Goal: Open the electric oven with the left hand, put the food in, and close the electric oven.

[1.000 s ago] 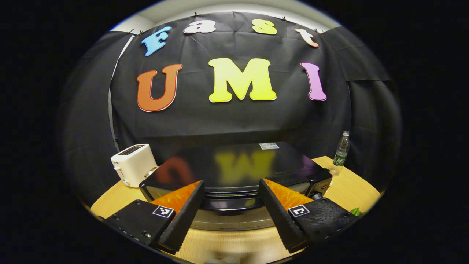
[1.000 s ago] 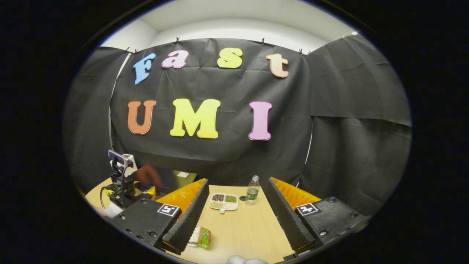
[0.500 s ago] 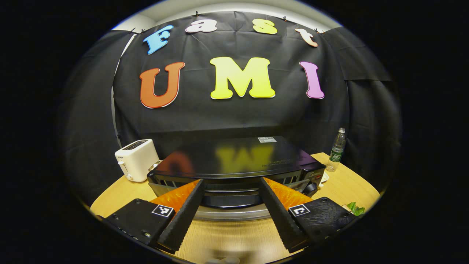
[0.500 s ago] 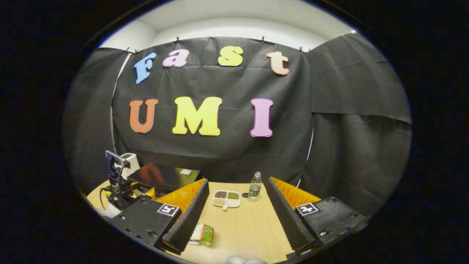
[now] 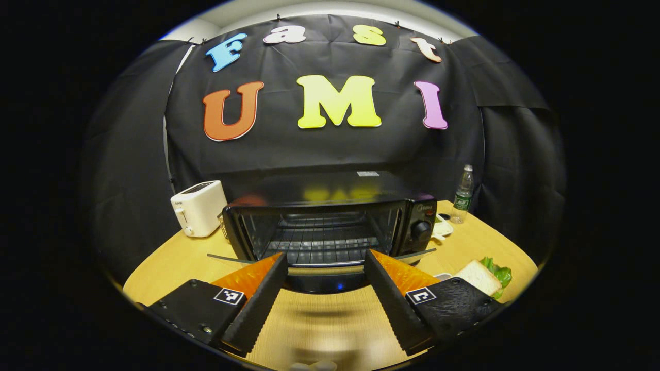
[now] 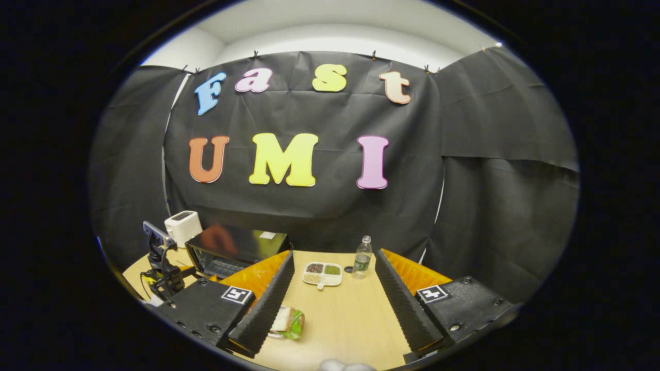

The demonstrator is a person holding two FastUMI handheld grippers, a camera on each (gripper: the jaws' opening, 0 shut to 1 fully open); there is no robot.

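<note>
Left tool (image 5: 319, 286): fingers spread wide, empty, above the lowered door (image 5: 319, 259).
Right tool (image 6: 332, 304): wide, empty, over the counter (image 6: 340, 314).
Electric oven (image 5: 330, 221): open, wire rack (image 5: 319, 245) visible.
Sandwich (image 6: 289, 322): on the counter beside the right tool's left finger.
Toaster (image 5: 198, 207): left of the oven.

Prob. a demo booth, not a home: black cloth wall (image 6: 319, 216) behind wooden table (image 6: 345, 319) w/ oven (image 5: 330, 221).
</note>
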